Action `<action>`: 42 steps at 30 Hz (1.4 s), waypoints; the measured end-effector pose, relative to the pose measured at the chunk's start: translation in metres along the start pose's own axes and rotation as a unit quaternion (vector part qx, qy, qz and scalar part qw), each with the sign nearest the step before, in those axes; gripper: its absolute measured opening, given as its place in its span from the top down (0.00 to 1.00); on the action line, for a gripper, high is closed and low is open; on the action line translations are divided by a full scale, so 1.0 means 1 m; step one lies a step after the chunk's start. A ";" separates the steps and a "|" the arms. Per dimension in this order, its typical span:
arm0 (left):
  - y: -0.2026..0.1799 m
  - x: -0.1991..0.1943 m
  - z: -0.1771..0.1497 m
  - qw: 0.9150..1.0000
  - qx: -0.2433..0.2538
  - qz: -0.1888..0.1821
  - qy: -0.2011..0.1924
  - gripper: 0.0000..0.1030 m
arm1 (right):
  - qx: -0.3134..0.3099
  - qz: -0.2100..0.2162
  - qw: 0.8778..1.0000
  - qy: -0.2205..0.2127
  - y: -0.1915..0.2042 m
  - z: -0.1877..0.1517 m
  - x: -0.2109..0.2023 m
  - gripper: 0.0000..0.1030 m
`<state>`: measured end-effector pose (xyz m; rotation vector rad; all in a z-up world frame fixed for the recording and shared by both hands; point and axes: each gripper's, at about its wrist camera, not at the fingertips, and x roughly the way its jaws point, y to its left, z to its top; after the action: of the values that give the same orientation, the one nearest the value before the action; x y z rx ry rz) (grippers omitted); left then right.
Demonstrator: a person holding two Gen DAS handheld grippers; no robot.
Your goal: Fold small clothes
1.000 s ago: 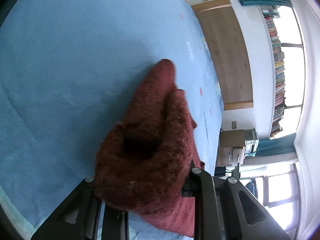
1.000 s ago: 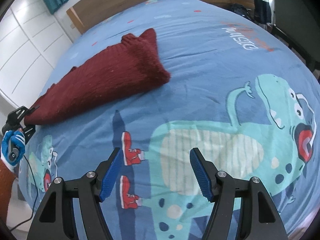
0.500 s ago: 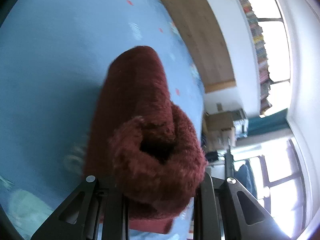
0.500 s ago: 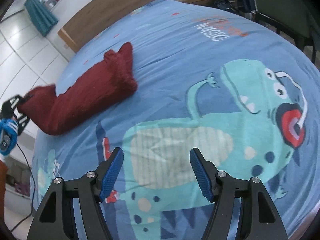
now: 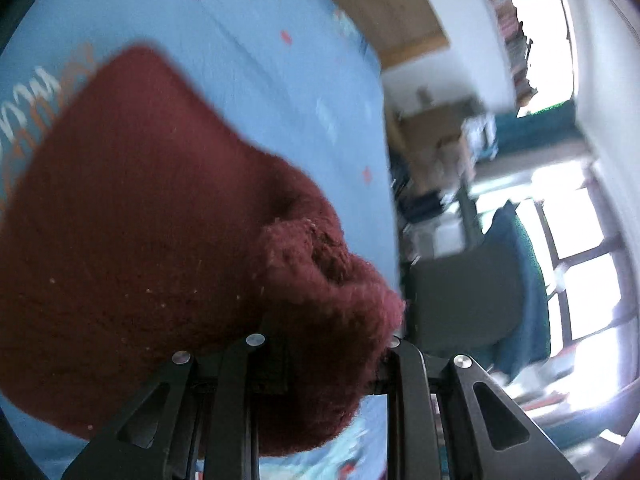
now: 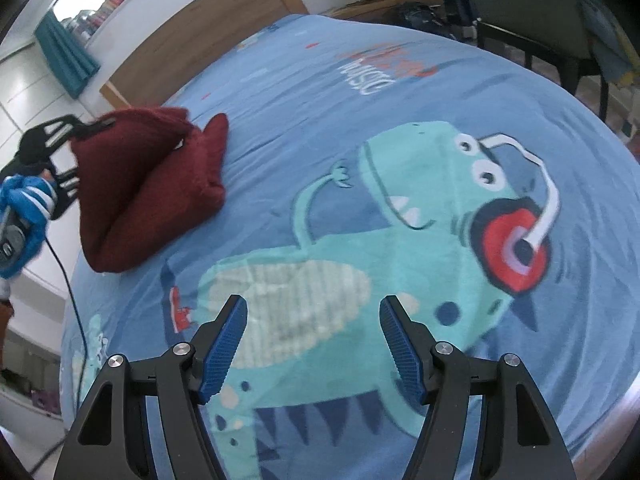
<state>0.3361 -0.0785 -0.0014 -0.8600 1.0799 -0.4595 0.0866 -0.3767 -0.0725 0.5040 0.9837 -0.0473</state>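
Left gripper [image 6: 86, 128] clamped on a dark red knitted garment [image 6: 144, 188], right gripper [image 6: 314, 336] wide and empty.

The garment sits at the far left of the blue dinosaur-print bedspread [image 6: 360, 92]: one edge is lifted in the narrow left claw, the rest rests on the cover. The right gripper hovers near, over the teal dinosaur [image 6: 400, 208], well apart from the garment. A blue-gloved hand [image 6: 24, 216] holds the left gripper.

Bedspread [image 6: 400, 92] open rightward, sweater [image 6: 148, 184] blocking left
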 end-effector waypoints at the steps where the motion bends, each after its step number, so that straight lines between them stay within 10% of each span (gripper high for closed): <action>1: -0.002 0.009 -0.008 1.000 0.014 0.014 0.010 0.83 | 0.003 -0.002 1.000 0.000 -0.005 -0.001 -0.001 0.31; 15: -0.020 0.052 -0.090 0.982 0.145 0.091 0.074 0.81 | 0.021 -0.006 1.000 0.001 -0.023 -0.006 0.001 0.32; 19: -0.019 0.044 -0.088 0.985 0.135 0.072 0.081 0.74 | 0.020 -0.008 1.000 0.002 -0.024 -0.007 -0.001 0.32; 22: -0.034 0.046 -0.075 0.986 0.130 0.041 0.093 0.50 | 0.020 -0.011 1.000 0.004 -0.023 -0.008 -0.002 0.32; 28: -0.045 0.021 -0.075 0.975 0.179 0.016 0.132 0.50 | 0.010 -0.011 1.000 0.001 -0.010 -0.005 -0.005 0.32; 42: -0.005 -0.073 -0.032 0.952 0.282 0.115 0.028 0.49 | -0.108 0.050 0.992 -0.035 0.105 0.066 0.005 0.31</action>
<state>0.2766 -0.0426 0.0383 -0.2135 1.0103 -0.5591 0.1685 -0.3110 -0.0067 0.3500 0.8817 0.1291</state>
